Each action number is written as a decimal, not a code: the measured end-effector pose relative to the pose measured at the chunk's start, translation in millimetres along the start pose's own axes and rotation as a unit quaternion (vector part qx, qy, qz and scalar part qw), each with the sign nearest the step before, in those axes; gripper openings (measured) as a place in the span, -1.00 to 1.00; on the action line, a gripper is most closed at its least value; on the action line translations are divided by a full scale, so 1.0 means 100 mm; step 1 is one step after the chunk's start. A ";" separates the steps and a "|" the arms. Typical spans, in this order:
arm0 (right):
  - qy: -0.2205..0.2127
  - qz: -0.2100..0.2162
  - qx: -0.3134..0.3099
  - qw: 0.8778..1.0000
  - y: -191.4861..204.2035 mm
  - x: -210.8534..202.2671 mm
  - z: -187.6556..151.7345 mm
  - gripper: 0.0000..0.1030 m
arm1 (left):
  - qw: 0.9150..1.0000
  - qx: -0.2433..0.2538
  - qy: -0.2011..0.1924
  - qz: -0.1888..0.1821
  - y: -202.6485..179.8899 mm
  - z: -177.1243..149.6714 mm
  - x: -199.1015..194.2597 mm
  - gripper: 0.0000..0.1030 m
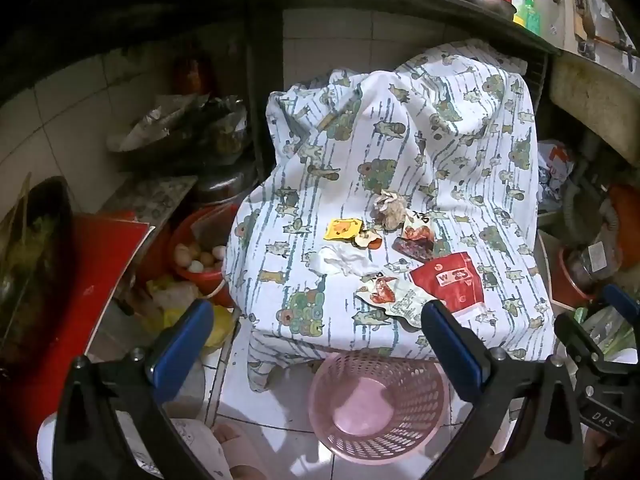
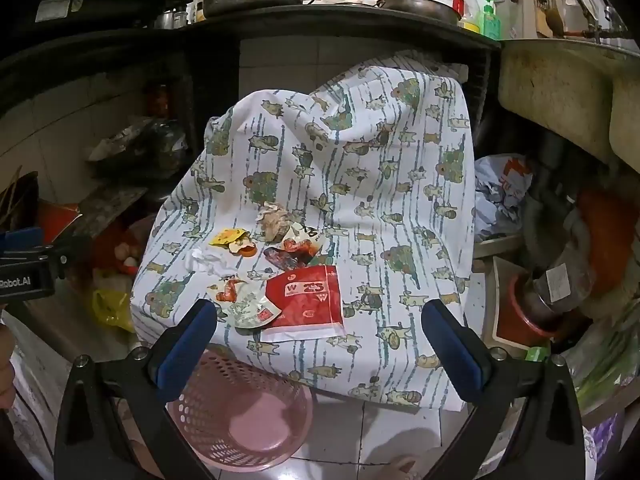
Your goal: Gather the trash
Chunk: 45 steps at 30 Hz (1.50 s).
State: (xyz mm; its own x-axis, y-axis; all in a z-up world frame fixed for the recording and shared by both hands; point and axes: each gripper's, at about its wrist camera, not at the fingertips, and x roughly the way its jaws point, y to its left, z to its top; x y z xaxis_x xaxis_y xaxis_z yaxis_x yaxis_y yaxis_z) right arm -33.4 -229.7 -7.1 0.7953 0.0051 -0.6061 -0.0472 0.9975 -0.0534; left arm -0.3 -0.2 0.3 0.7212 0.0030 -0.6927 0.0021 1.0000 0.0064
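Trash lies on a patterned cloth (image 1: 400,152) (image 2: 400,208) draped over a low stand: a red wrapper (image 1: 450,282) (image 2: 308,300), a torn printed wrapper (image 1: 390,294) (image 2: 248,300), a white tissue (image 1: 344,260) (image 2: 208,262), a yellow packet (image 1: 343,229) (image 2: 227,237) and a crumpled paper ball (image 1: 390,210) (image 2: 276,222). A pink perforated basket (image 1: 376,404) (image 2: 244,412) stands empty on the floor below the cloth's front edge. My left gripper (image 1: 318,318) is open above the basket. My right gripper (image 2: 320,316) is open in front of the red wrapper. Neither holds anything.
A red bucket of eggs (image 1: 200,260) and yellow bags (image 1: 218,320) sit left of the stand. Pots (image 2: 532,304) and a crumpled bag (image 2: 500,192) crowd the right under a sink (image 2: 560,92). A dark counter (image 2: 320,24) overhangs behind. A person's foot (image 1: 232,436) rests on the white tiled floor.
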 end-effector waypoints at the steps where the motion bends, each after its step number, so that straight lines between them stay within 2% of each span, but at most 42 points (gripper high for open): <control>1: -0.002 0.001 0.001 1.000 0.00 -0.01 0.02 1.00 | 1.000 0.002 -0.003 0.001 0.00 0.00 -0.01 1.00; 26: -0.010 0.000 0.001 1.000 -0.02 -0.01 0.00 1.00 | 1.000 -0.012 0.007 0.020 0.03 0.02 0.10 1.00; 45: -0.010 -0.001 0.000 1.000 0.02 0.00 -0.02 1.00 | 1.000 -0.013 0.002 0.017 0.02 0.01 0.06 1.00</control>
State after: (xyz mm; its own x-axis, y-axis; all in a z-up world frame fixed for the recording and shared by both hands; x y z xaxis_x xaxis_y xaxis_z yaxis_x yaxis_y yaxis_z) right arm -35.0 -227.9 -8.6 0.8073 0.0036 -0.5901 -0.0449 0.9975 -0.0553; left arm 4.7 2.3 -3.2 0.7176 0.0372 -0.6955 -0.0400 0.9991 0.0121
